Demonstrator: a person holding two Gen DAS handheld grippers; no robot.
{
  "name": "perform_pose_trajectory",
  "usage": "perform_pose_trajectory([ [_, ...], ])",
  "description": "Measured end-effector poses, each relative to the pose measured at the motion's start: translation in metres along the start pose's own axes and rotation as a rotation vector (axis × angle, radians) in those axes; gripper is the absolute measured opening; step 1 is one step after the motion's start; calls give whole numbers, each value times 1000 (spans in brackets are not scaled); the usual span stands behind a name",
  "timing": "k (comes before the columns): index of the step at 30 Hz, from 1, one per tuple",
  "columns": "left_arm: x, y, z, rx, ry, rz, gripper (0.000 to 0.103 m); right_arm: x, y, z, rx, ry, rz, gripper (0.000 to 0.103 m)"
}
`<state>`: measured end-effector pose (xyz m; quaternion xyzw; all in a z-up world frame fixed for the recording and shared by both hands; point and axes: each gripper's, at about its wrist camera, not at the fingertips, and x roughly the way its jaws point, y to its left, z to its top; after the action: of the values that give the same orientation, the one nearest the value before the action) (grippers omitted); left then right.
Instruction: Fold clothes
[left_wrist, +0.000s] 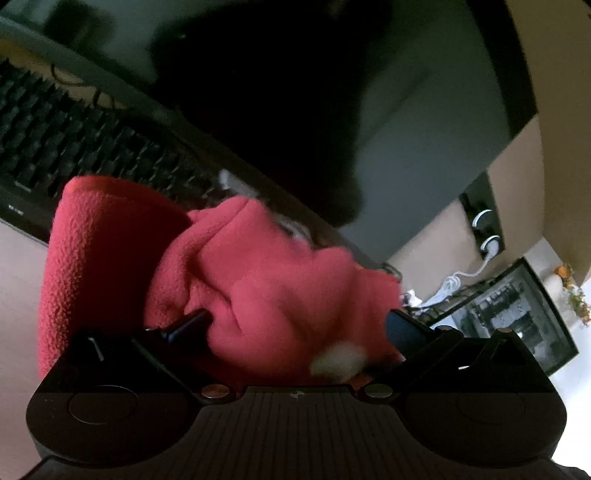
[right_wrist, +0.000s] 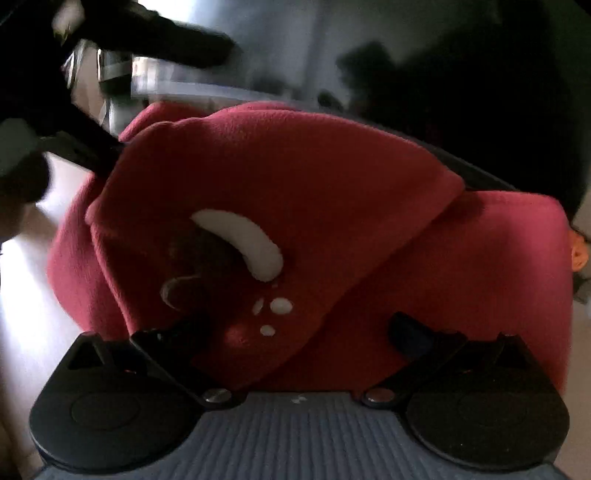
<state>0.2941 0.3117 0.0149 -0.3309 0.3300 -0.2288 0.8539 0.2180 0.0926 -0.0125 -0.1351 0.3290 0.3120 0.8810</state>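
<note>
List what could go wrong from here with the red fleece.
1. The red fleece lies bunched and lopsided, so a fold made now may set crooked.
2. The keyboard sits right behind the cloth; a swing of fabric or the left gripper could knock it.
3. Both grippers look open, the right gripper included, so layers may slip.
</note>
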Motion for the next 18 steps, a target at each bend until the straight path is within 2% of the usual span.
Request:
perform_pose_trajectory([
  [1,-3,-5,2,13,-9,-16,103,6,3,-1,-14,18,-8,103],
  [8,-14,-6,11,79,-80,128,103,-1,7,-6,23,-2,-20,103],
  [10,2,12,10,13,-57,160,103,-4,9,-8,41,-2,-22,103],
  [11,10,21,10,-20,-46,176,103,-5,9,-7,42,2,-12,103],
  [13,22,23,14,-25,-43,183,103,-12,-2,-1,70,3,42,103],
  [15,29,21,20,-8,-32,198,103,-30,-24,5,159,-47,95,103],
  [16,31,17,24,11,-22,210,103,-45,-38,7,209,-107,68,103],
  [18,16,11,29,61,-28,214,103,-69,-62,6,253,-212,-97,103],
])
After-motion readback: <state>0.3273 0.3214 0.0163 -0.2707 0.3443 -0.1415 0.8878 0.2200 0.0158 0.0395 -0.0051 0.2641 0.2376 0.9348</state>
